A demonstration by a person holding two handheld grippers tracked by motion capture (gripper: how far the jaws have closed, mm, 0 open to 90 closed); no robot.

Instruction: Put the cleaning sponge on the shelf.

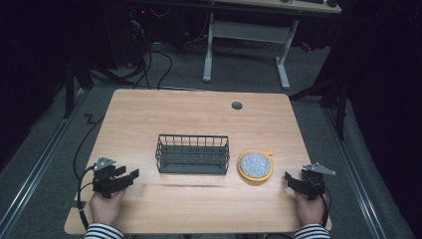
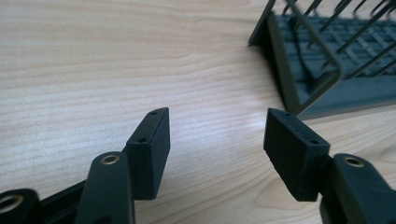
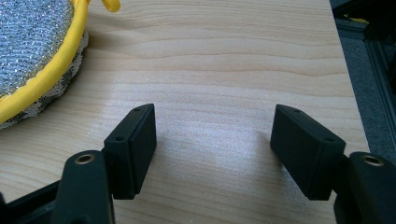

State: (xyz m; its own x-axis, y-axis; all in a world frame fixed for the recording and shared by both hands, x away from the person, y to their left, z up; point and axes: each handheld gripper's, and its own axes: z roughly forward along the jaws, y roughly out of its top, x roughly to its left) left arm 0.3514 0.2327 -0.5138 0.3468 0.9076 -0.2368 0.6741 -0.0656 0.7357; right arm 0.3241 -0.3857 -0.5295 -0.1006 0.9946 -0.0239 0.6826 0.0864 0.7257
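Wooden table (image 1: 149,114) under 2 wide-open, empty grippers, left gripper (image 1: 130,175), right gripper (image 1: 289,178).

Wooden table (image 1: 199,114) bears wire basket (image 1: 192,154) beside round, seemingly metallic scrubber (image 1: 255,165).

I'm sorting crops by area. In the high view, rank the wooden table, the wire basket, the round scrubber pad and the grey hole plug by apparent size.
Largest to smallest:
1. wooden table
2. wire basket
3. round scrubber pad
4. grey hole plug, by far the smallest
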